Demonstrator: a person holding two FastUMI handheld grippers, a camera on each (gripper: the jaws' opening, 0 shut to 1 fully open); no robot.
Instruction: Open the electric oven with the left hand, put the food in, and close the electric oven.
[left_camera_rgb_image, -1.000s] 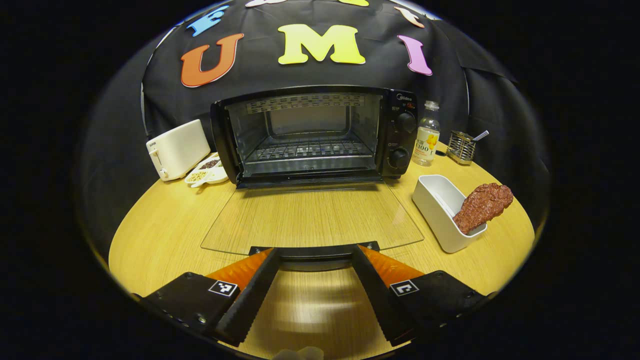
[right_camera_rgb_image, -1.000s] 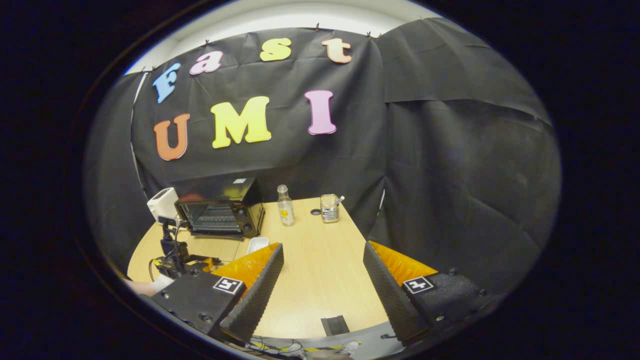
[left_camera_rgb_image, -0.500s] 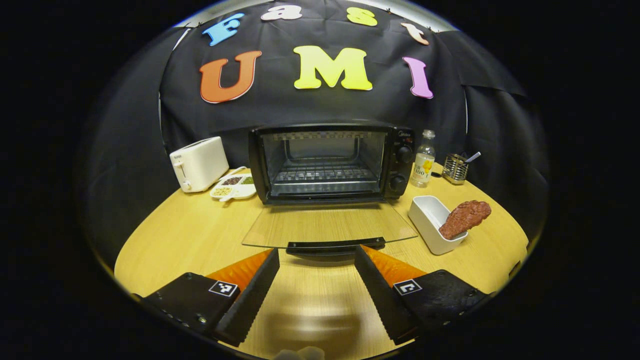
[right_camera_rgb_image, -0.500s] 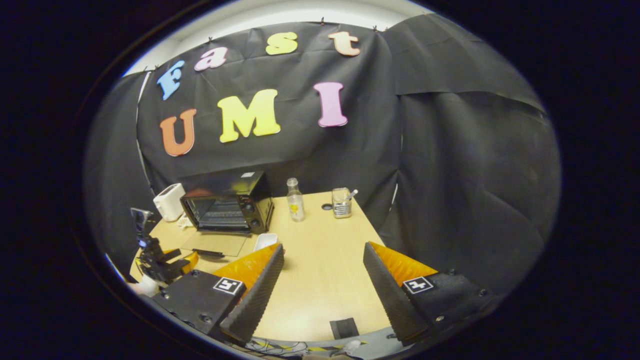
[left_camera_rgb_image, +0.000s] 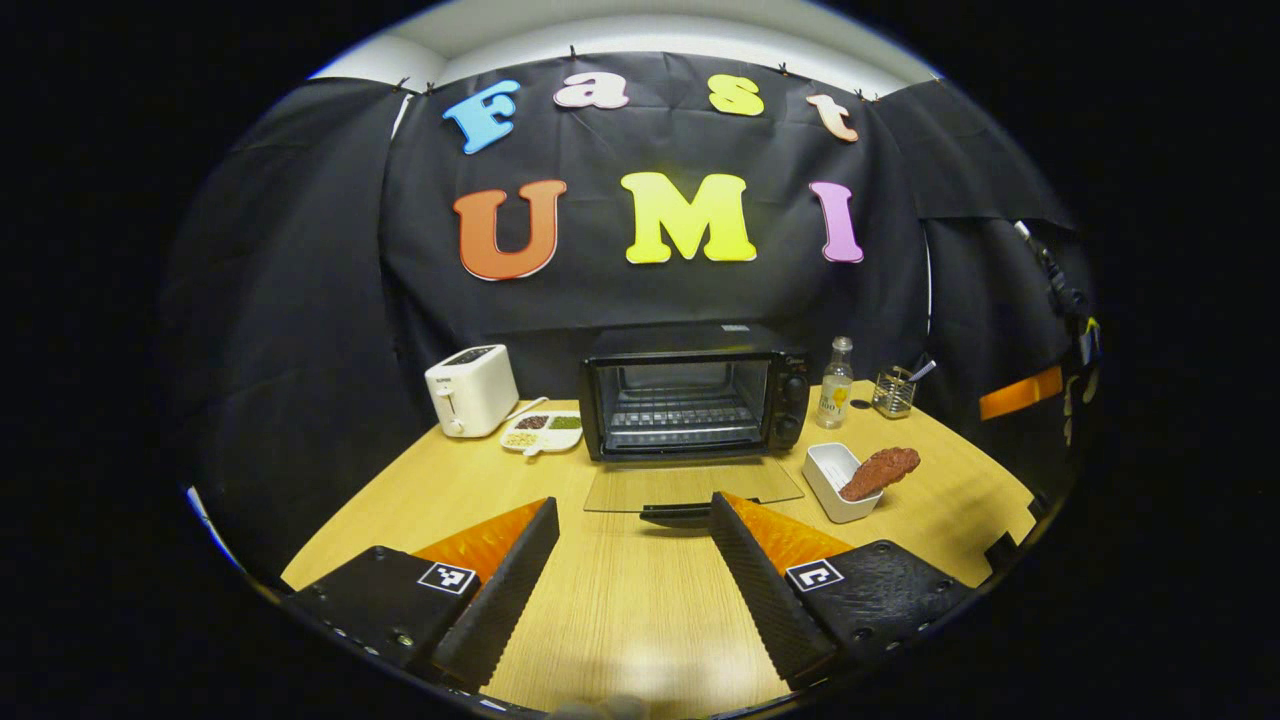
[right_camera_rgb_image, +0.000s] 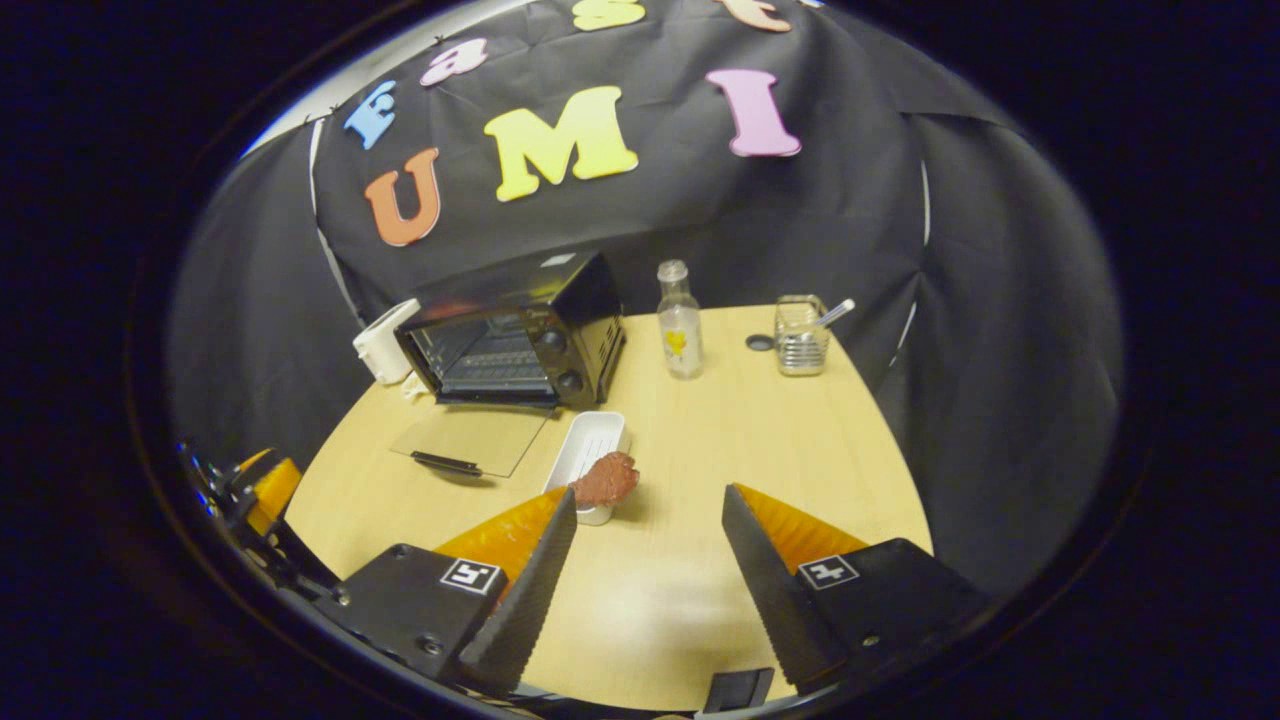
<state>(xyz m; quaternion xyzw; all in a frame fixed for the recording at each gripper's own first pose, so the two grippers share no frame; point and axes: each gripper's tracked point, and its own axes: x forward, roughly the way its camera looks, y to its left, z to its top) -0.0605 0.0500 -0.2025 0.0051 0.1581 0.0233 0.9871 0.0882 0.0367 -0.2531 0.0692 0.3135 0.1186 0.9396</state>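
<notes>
The black electric oven stands at the back of the wooden table, its glass door folded down flat and the wire rack inside bare. A brown piece of food leans out of a white tray to the right of the door. My left gripper is open and holds nothing, well back from the door handle. In the right gripper view the oven is at the left, and the food on its tray lies just beyond my open right gripper, near its left finger.
A white toaster and a divided snack dish stand left of the oven. A small bottle and a wire holder stand to its right. Bare tabletop lies ahead of the right gripper.
My left gripper has drawn back and up from the open oven door. My right gripper has tipped down and moved closer to the tray with the food.
</notes>
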